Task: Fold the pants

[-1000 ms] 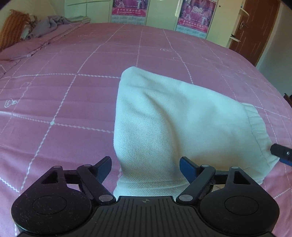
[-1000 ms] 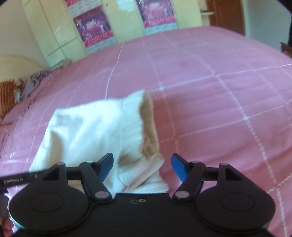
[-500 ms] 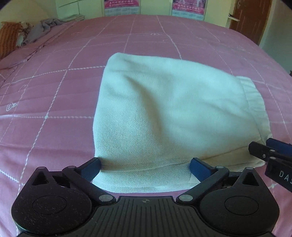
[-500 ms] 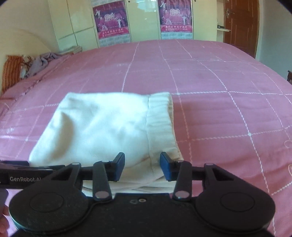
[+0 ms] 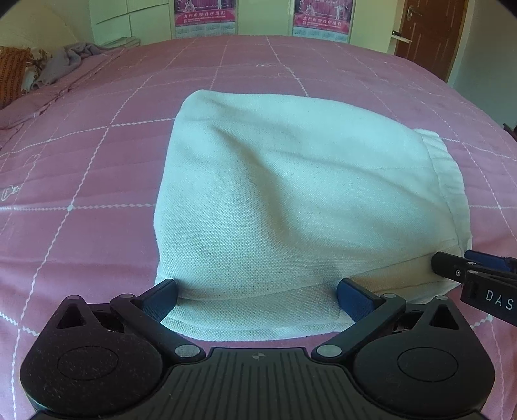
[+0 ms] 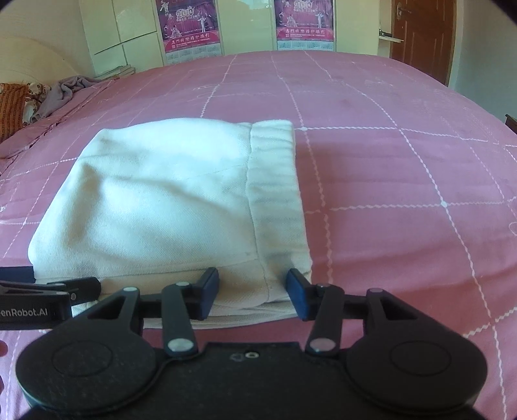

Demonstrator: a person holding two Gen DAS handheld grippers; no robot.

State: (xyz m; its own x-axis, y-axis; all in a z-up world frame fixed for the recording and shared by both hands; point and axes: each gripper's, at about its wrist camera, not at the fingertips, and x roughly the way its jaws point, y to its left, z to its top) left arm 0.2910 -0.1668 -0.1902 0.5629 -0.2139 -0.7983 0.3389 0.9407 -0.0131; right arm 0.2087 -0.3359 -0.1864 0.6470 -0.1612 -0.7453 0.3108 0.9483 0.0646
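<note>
The folded white pants (image 5: 290,200) are lying on the pink quilted bed (image 5: 97,161). The left gripper (image 5: 257,299) is standing fully spread, its jaws straddling the near folded edge without pressing it. The right gripper (image 6: 252,290), its jaws just opening a little, is sitting half spread around the waistband corner at 6 o'clock, pads apart from the cloth. "DAS" is showing on the right gripper's side at 3 o'clock in the left view; "enRobot.AI" is reading on the left gripper at 9 o'clock in the right view. A wall calendar (image 6: 190,26) at 11 o'clock is showing "2010".
</note>
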